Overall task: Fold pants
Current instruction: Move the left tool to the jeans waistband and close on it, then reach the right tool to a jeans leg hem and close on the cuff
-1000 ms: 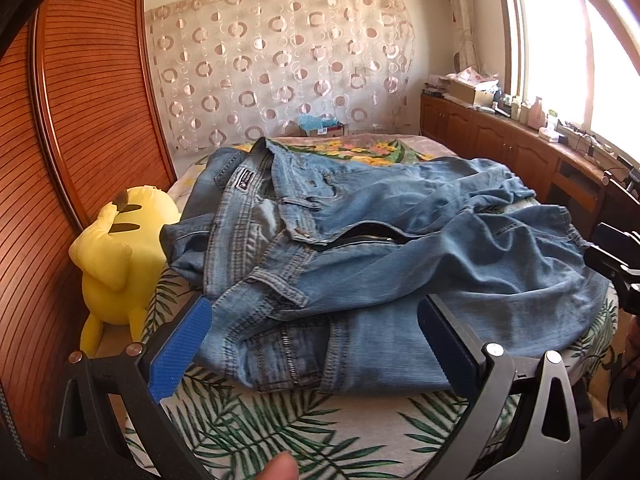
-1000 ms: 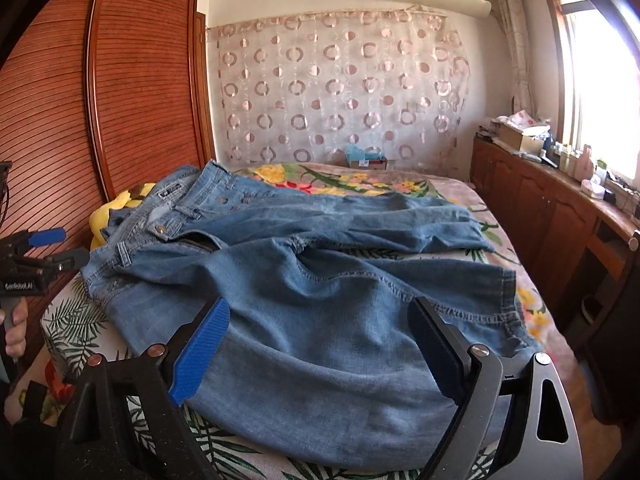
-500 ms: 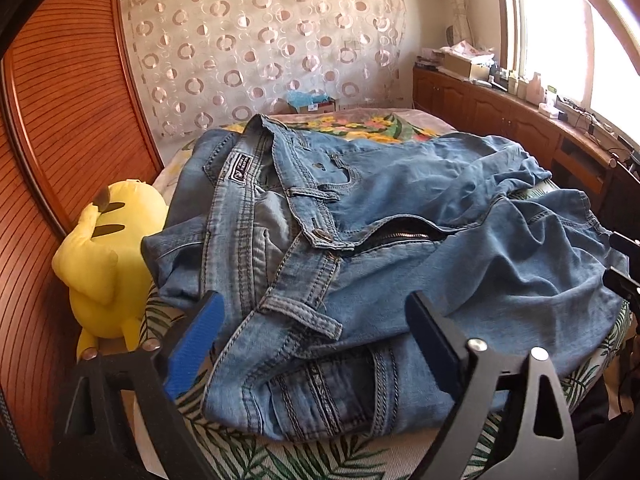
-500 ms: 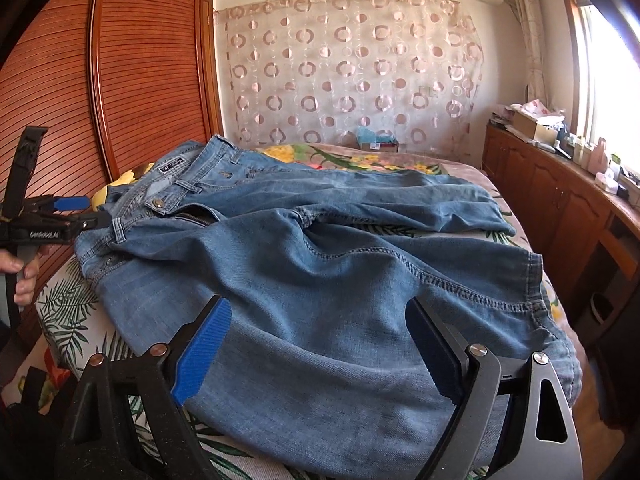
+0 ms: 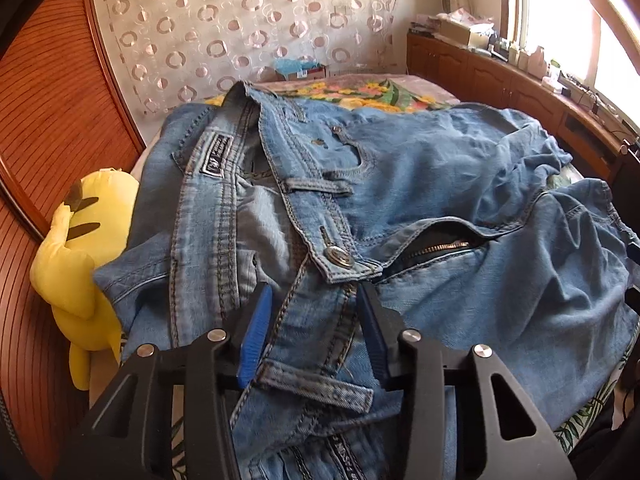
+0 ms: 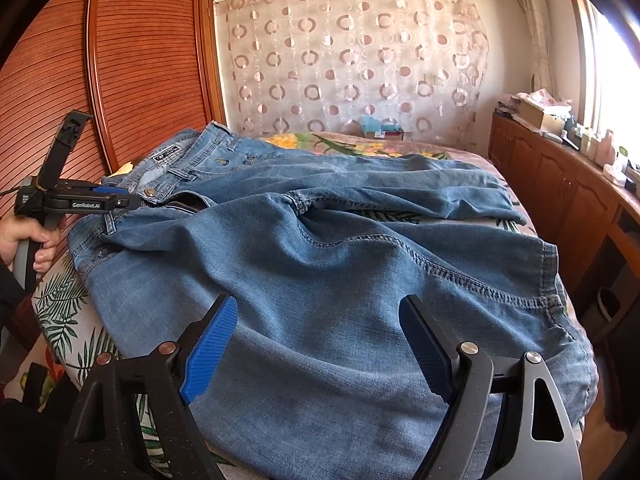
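We see one pair of blue jeans (image 6: 320, 264) spread on the bed (image 6: 60, 312), our left gripper (image 5: 312, 312) with its jaws squeezed on the waistband, and our right gripper (image 6: 316, 336) with jaws wide apart over one leg.

Home bedroom, bed (image 6: 60, 312) with leaf-print sheet, wooden wardrobe (image 6: 132, 64), curtain (image 6: 356, 60)

Left tool (image 5: 312, 320) pinched nearly closed on fabric — right tool (image 6: 320, 336) spread wide, hovering.
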`<action>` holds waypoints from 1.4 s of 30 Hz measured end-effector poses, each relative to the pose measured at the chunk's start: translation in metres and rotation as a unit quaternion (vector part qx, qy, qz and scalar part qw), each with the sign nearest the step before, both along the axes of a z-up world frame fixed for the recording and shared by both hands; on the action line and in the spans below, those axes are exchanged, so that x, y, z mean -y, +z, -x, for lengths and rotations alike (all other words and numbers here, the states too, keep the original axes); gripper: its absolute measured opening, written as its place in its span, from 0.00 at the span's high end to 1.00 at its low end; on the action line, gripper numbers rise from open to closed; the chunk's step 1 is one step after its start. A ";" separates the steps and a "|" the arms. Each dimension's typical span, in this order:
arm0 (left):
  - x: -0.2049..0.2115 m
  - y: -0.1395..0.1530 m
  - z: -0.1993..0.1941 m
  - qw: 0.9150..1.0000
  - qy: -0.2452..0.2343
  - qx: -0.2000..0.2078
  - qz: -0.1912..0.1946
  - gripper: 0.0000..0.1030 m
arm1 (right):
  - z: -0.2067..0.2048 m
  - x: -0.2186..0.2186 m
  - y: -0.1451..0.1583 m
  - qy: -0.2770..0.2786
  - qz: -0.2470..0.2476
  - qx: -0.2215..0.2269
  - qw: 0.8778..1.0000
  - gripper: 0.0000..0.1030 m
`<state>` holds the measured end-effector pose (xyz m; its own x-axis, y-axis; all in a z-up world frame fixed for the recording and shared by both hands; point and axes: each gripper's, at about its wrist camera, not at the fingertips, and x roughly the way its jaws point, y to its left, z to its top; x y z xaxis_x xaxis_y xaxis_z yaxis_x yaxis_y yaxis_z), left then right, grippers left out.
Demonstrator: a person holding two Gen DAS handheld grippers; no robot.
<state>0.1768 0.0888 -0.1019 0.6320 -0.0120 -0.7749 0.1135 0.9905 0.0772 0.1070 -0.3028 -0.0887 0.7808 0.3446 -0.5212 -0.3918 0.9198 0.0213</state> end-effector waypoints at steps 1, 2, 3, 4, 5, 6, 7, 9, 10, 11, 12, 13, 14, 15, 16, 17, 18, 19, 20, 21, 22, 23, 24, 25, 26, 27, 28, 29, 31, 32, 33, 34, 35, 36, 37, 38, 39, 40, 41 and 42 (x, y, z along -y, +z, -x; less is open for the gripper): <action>0.000 -0.002 -0.002 1.000 -0.002 -0.007 0.001 0.57 | 0.001 0.000 0.000 0.000 0.000 0.000 1.000 0.18; 0.001 -0.003 -0.002 1.000 -0.003 -0.007 0.000 0.58 | -0.001 0.000 0.001 -0.001 0.001 -0.001 1.000 0.18; 0.001 -0.004 -0.001 1.000 -0.004 -0.008 -0.002 0.59 | 0.000 0.001 0.001 -0.002 0.000 -0.001 1.000 0.18; 0.001 -0.004 0.001 1.000 -0.004 -0.010 -0.001 0.62 | -0.002 0.001 0.002 -0.003 0.000 -0.001 1.000 0.18; 0.001 -0.003 0.003 1.000 -0.005 -0.009 0.001 0.65 | -0.002 0.002 0.002 -0.005 -0.001 -0.002 1.000 0.18; 0.001 -0.003 0.005 1.000 -0.006 -0.009 0.003 0.67 | -0.002 0.001 0.003 -0.005 -0.002 -0.003 1.000 0.18; 0.001 -0.003 0.008 1.000 -0.006 -0.007 0.005 0.73 | -0.002 0.001 0.003 -0.006 -0.002 -0.003 1.000 0.18; 0.001 0.000 0.011 1.000 -0.011 -0.002 0.011 0.87 | -0.004 0.001 0.004 -0.008 -0.002 -0.003 1.000 0.18; 0.003 0.002 0.013 1.000 -0.015 0.001 0.009 0.91 | -0.004 0.000 0.004 -0.008 -0.002 -0.003 1.000 0.18; 0.004 0.004 0.015 1.000 -0.017 0.005 0.003 0.95 | -0.005 0.000 0.005 -0.009 -0.002 -0.004 1.000 0.18; 0.006 0.006 0.016 1.000 -0.019 0.008 -0.002 0.96 | -0.004 0.000 0.005 -0.009 -0.001 -0.004 1.000 0.18; 0.007 0.008 0.017 1.000 -0.022 0.012 -0.006 0.97 | -0.005 0.000 0.005 -0.009 -0.001 -0.003 1.000 0.18; 0.007 0.011 0.018 1.000 -0.023 0.017 -0.010 0.97 | -0.006 0.000 0.005 -0.009 0.000 -0.003 1.000 0.18; 0.008 0.014 0.021 0.999 -0.026 0.022 -0.013 0.97 | -0.005 -0.001 0.005 -0.009 0.000 -0.004 1.000 0.18; 0.008 0.016 0.021 0.999 -0.024 0.028 -0.017 0.97 | -0.005 -0.001 0.005 -0.009 0.000 -0.004 1.000 0.18; 0.008 0.020 0.023 0.999 -0.021 0.036 -0.019 0.97 | -0.006 -0.001 0.005 -0.009 0.000 -0.005 1.000 0.18; 0.007 0.025 0.026 0.999 -0.016 0.046 -0.022 0.97 | -0.007 -0.001 0.005 -0.010 0.000 -0.006 1.000 0.18; 0.006 0.029 0.028 0.998 -0.013 0.054 -0.021 0.98 | -0.006 -0.001 0.004 -0.010 0.001 -0.006 1.000 0.18; 0.003 0.035 0.030 0.998 -0.007 0.063 -0.021 0.98 | -0.008 0.001 0.005 -0.011 0.001 -0.007 1.000 0.18; -0.001 0.040 0.032 0.997 -0.001 0.070 -0.022 0.98 | -0.008 0.001 0.005 -0.012 0.001 -0.008 1.000 0.18; -0.004 0.043 0.033 0.997 0.004 0.076 -0.025 0.98 | -0.007 0.002 0.005 -0.013 0.001 -0.007 1.000 0.18; -0.008 0.046 0.033 0.996 0.011 0.081 -0.027 0.98 | -0.007 0.002 0.006 -0.013 0.000 -0.007 1.000 0.18; -0.014 0.049 0.032 0.996 0.017 0.079 -0.029 0.98 | -0.007 0.003 0.007 -0.014 0.000 -0.005 1.000 0.18; -0.019 0.050 0.032 0.996 0.026 0.082 -0.029 0.98 | -0.006 0.003 0.007 -0.015 0.000 -0.004 1.000 0.18; -0.026 0.049 0.030 0.996 0.036 0.079 -0.033 0.98 | -0.005 0.003 0.008 -0.015 0.000 -0.003 1.000 0.18; -0.032 0.047 0.027 0.996 0.044 0.076 -0.033 0.98 | -0.005 0.004 0.009 -0.015 -0.001 -0.003 1.000 0.18; -0.039 0.043 0.025 0.996 0.053 0.070 -0.023 0.98 | -0.004 0.004 0.009 -0.016 -0.002 -0.003 1.000 0.18; -0.044 0.037 0.022 0.997 0.054 0.060 -0.017 0.98 | -0.003 0.006 0.008 -0.016 -0.002 -0.002 1.000 0.18; -0.049 0.026 0.021 0.997 0.059 0.050 -0.008 0.98 | -0.001 0.007 0.006 -0.017 -0.002 -0.002 1.000 0.18; -0.048 0.022 0.021 0.997 0.056 0.046 -0.006 0.98 | -0.001 0.009 0.006 -0.019 -0.002 -0.003 1.000 0.18; -0.047 0.021 0.024 0.997 0.056 0.051 -0.005 0.98 | 0.001 0.010 0.005 -0.021 -0.002 -0.003 1.000 0.18; -0.046 0.021 0.026 0.997 0.057 0.055 -0.002 0.98 | 0.001 0.012 0.005 -0.023 -0.002 -0.004 1.000 0.18; -0.045 0.022 0.028 0.997 0.056 0.057 0.001 0.97 | 0.002 0.015 0.005 -0.026 -0.002 -0.004 1.000 0.18; -0.042 0.023 0.032 0.997 0.054 0.062 0.001 0.97 | 0.003 0.016 0.006 -0.028 -0.001 -0.005 1.000 0.18; -0.041 0.025 0.034 0.996 0.056 0.067 -0.004 0.97 | 0.005 0.019 0.005 -0.031 -0.002 -0.005 0.999 0.18; -0.039 0.027 0.037 0.996 0.058 0.070 -0.010 0.97 | 0.007 0.022 0.006 -0.035 -0.003 -0.005 0.999 0.18; -0.036 0.028 0.041 0.996 0.055 0.072 -0.012 0.97 | 0.010 0.023 0.007 -0.038 -0.003 -0.006 0.999 0.18; -0.035 0.030 0.044 0.996 0.052 0.073 -0.009 0.97 | 0.012 0.027 0.008 -0.043 -0.004 -0.006 0.999 0.18; -0.035 0.031 0.047 0.996 0.051 0.073 -0.006 0.91 | 0.015 0.030 0.008 -0.047 -0.004 -0.005 0.999 0.18; -0.033 0.032 0.052 0.996 0.046 0.075 -0.003 0.87 | 0.018 0.033 0.009 -0.053 -0.003 -0.005 0.999 0.18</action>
<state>0.1249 0.1213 -0.0697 0.7391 0.0554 -0.6713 0.0089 0.9957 0.0921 0.0895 -0.3358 -0.0795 0.8079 0.2633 -0.5272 -0.2918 0.9560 0.0303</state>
